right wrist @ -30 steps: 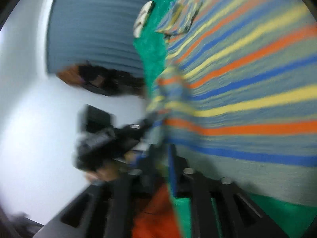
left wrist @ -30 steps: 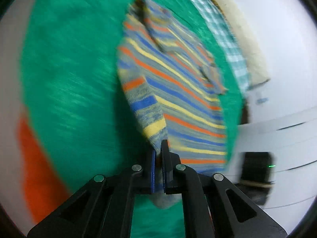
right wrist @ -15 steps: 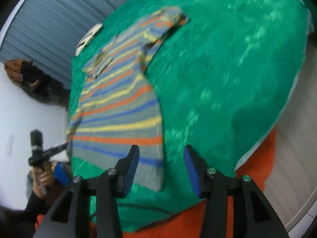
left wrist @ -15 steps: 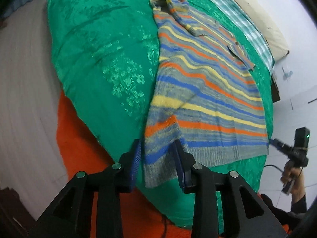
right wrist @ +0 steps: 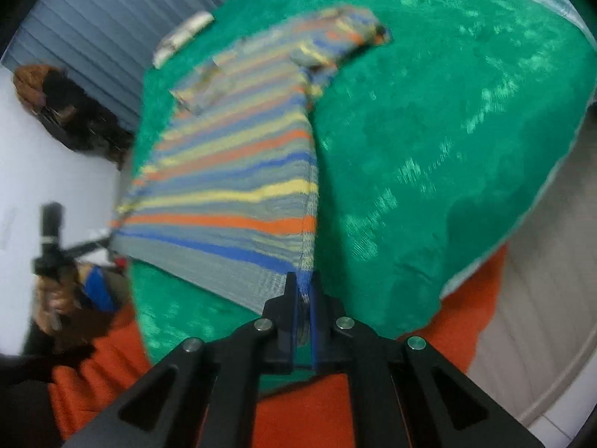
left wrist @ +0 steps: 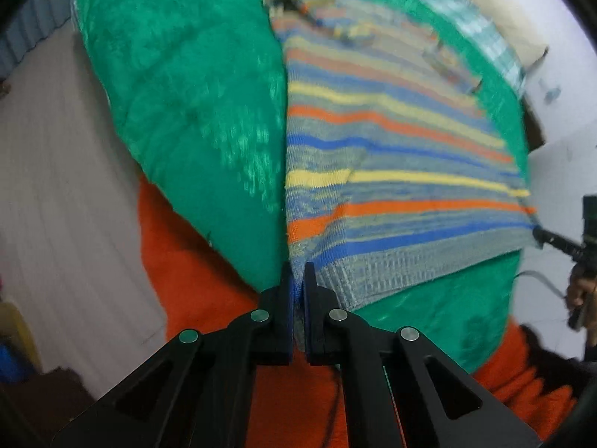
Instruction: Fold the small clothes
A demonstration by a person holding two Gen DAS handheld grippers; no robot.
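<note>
**A:** What lies at the centre of both views?

**B:** A striped knit sweater (left wrist: 391,171), spread flat on a green plush blanket (left wrist: 194,112). Its bands run grey, blue, orange and yellow, with a ribbed grey hem nearest the cameras. In the left wrist view it fills the middle and right of the frame; in the right wrist view it runs from lower centre to upper centre.

**A:** And the grippers?

**B:** The left gripper (left wrist: 297,291), black with blue pads, sits at lower centre, its jaws closed narrowly on one bottom corner of the hem. The right gripper (right wrist: 304,295) is pinched the same way on the other bottom corner.

**A:** What is the texture like under the sweater?

**B:** The blanket is velvety, with pale shiny patches. Beneath its lower edge shows an orange fuzzy cover (left wrist: 194,272). The sweater's collar end lies at the top of the frames, blurred.

**A:** Anything else?

**B:** At the left edge of the right wrist view, a hand (right wrist: 56,298) grips the other handle. Grey-blue ribbed panelling (right wrist: 123,26) fills the upper left.
</note>
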